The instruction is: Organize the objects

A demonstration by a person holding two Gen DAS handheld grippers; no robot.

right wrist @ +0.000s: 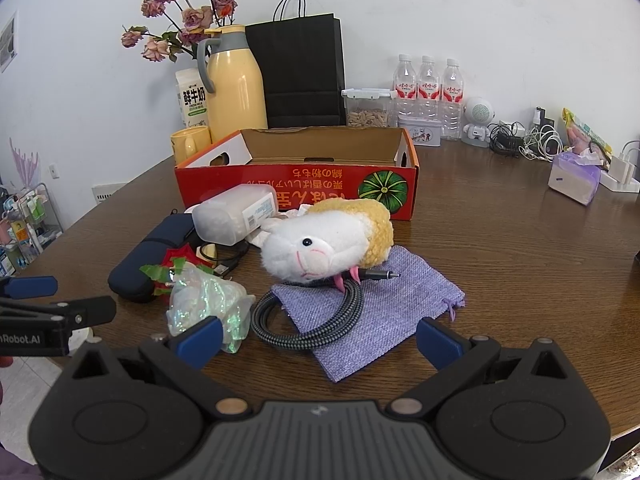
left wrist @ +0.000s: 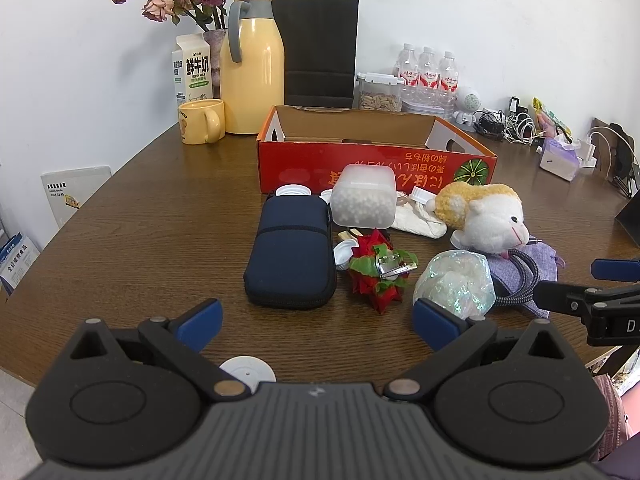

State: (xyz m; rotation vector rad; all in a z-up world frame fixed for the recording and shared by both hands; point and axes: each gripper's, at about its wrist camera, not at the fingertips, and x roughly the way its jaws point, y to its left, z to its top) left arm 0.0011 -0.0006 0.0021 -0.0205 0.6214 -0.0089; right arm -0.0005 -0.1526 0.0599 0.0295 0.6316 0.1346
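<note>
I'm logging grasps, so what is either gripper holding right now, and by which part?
Nothing. The left gripper and right gripper both stand open above the table, empty.

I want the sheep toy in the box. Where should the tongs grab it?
Grab the sheep toy across its woolly yellow back, coming from above with the open right tongs. It lies on its side, that part is soft, and it is clear of the cable under its head.
</note>
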